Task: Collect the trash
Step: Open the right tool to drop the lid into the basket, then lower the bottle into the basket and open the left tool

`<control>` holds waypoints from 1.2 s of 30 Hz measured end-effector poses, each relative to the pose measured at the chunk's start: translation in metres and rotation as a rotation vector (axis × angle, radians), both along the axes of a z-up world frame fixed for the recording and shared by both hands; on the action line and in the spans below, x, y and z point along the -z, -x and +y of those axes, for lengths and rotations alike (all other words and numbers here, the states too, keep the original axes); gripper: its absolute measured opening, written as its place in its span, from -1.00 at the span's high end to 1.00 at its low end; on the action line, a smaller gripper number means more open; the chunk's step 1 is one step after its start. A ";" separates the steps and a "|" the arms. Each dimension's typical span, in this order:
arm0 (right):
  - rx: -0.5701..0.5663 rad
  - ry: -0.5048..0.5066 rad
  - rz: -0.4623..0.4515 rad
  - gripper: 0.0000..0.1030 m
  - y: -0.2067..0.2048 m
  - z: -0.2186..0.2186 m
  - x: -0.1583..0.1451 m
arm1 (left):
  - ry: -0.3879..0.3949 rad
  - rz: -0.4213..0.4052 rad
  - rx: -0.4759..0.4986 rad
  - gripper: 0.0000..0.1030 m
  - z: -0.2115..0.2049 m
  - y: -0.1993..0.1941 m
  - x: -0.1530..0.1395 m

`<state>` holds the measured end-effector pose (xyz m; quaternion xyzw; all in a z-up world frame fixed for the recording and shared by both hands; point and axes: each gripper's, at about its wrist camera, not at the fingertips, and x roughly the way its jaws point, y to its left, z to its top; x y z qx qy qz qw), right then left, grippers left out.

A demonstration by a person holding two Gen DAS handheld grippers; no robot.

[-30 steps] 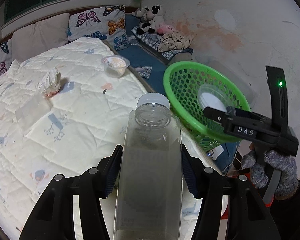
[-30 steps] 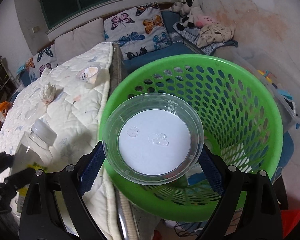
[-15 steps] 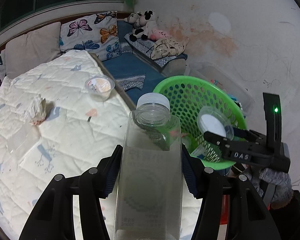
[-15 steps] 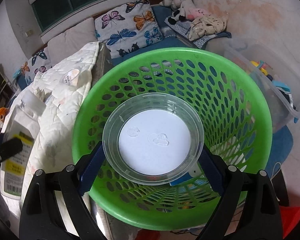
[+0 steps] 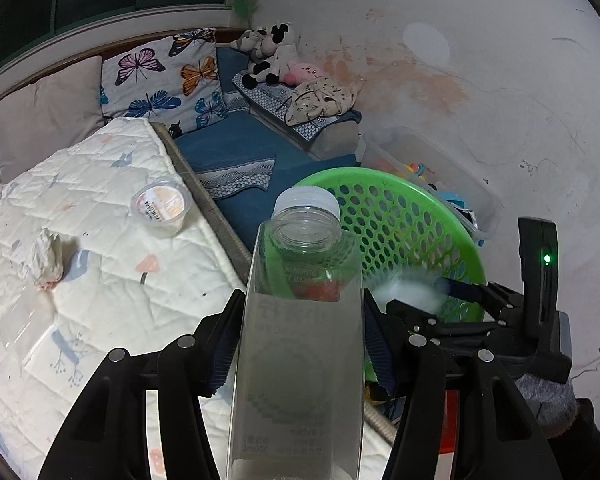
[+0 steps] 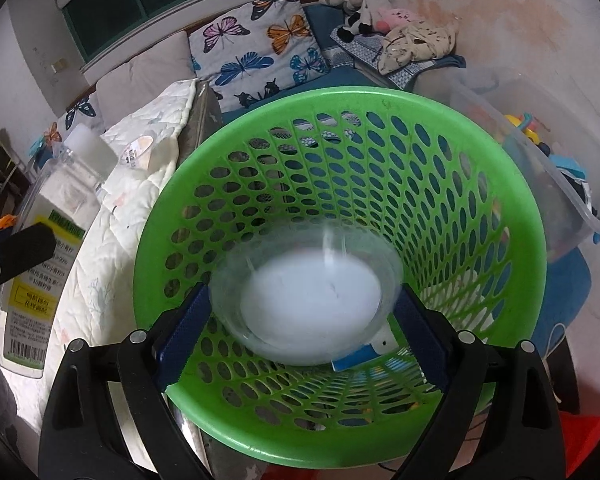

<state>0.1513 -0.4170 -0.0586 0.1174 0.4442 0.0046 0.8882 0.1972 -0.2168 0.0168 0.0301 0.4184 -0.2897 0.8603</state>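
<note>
Here the right gripper (image 6: pixel 302 306) stands wide over the basket (image 6: pixel 512 216), a blurred clear lid (image 6: pixel 308 292) loose between its pads, while the left gripper (image 5: pixel 300 344) clamps a bottle (image 5: pixel 300 360) beside the bed (image 5: pixel 100 280).

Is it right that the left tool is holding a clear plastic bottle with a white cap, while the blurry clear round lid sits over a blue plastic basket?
Not quite: the basket is green, not blue. The right wrist view shows the blurred clear round lid over the green perforated plastic basket, between the right tool's spread fingers. The rest holds: the left tool is holding the clear plastic bottle with a white cap.
</note>
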 end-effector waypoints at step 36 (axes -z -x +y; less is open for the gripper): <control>0.032 0.049 -0.071 -0.78 0.035 -0.006 -0.011 | -0.067 0.065 0.094 -0.07 -0.088 -0.035 0.025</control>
